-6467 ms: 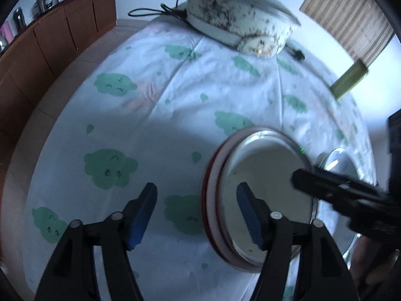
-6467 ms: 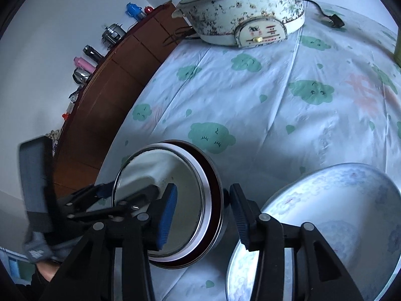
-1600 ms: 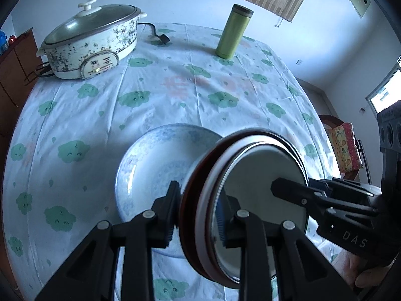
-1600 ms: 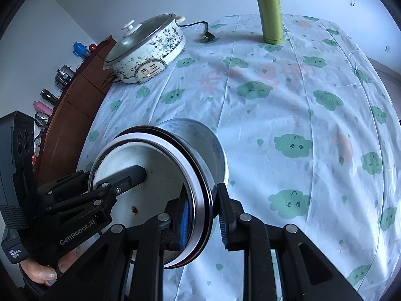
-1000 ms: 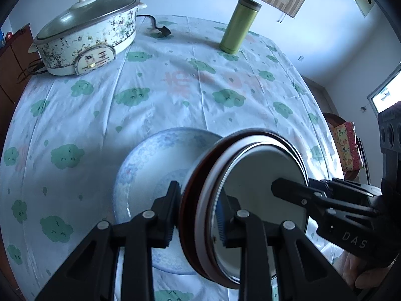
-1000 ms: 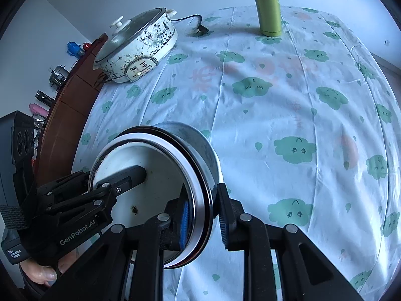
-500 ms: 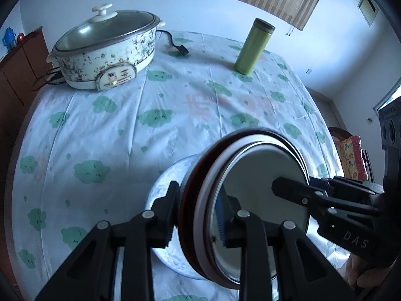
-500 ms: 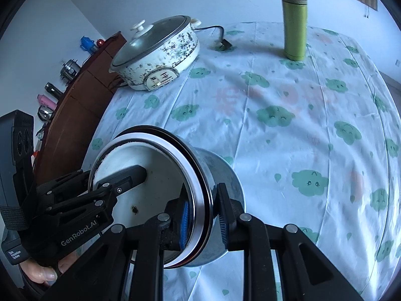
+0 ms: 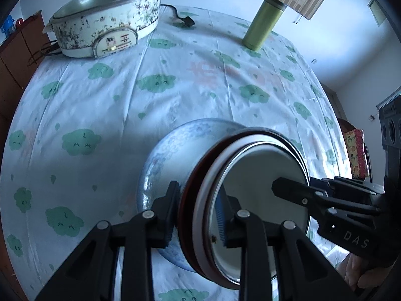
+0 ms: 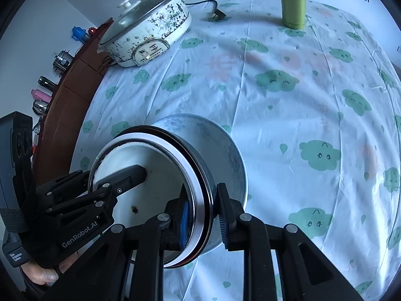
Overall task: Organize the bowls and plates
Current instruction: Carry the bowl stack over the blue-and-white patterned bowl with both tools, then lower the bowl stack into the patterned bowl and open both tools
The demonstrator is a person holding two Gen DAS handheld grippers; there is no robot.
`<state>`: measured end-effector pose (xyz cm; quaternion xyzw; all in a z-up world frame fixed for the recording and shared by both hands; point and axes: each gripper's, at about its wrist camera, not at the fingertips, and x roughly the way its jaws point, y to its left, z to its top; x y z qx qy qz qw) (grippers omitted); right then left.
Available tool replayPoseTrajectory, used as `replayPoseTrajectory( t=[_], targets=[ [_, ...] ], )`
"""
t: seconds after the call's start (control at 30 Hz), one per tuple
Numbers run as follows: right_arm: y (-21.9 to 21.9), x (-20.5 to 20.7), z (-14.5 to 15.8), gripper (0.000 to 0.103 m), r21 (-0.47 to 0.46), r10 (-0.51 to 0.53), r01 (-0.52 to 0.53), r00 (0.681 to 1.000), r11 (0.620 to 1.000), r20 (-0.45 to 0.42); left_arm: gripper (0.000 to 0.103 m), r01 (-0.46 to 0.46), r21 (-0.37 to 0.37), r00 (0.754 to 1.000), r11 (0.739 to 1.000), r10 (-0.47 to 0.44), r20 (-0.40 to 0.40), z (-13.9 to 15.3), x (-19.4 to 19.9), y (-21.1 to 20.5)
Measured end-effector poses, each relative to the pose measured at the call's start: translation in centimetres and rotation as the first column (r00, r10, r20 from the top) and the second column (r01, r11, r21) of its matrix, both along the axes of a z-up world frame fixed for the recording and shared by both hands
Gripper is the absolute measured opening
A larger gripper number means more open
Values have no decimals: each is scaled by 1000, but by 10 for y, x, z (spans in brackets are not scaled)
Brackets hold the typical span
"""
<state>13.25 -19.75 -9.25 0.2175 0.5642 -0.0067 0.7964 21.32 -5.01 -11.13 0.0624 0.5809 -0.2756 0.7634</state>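
The left gripper (image 9: 196, 215) was clamped on the near rim of a stack of dishes (image 9: 250, 200), one pad against the dark red outer side and the blue-padded finger inside the pale hollow. The right gripper (image 10: 203, 215) pinched the opposite rim of the same stack (image 10: 155, 183) in the same way, jaws narrow around the thin edge. Each gripper showed in the other's view, reaching across the stack's white inner face, with part of a hand (image 10: 42, 273) below the left one.

The stack of dishes stood tilted on edge between the two grippers, a metal-rimmed piece nested in a white one inside a dark red one. Directly behind and under the stack lay a blue-patterned bowl (image 9: 170, 150), partly covered by it; whether the two touched could not be told.

The blue-patterned bowl sat on a tablecloth (image 9: 105, 115) printed with green clouds. Well beyond the bowl, at the far edge, stood a speckled electric cooker (image 9: 105, 20) with a glass lid, and to its right a green flask (image 9: 263, 25). A brown sideboard (image 10: 65, 105) ran beside the table past the cooker.
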Motion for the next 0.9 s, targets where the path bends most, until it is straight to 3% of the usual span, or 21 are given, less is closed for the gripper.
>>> replayPoseTrajectory(
  t=[0.37, 0.9],
  targets=[
    [-1, 8, -14, 23, 1, -10, 10, 999, 1000, -38, 27, -1, 2, 999, 1000, 1, -42, -18, 7, -3],
    [4, 14, -13, 26, -37, 3, -3, 1000, 999, 5, 27, -11, 2, 999, 1000, 11, -44, -23, 13, 0]
  ],
)
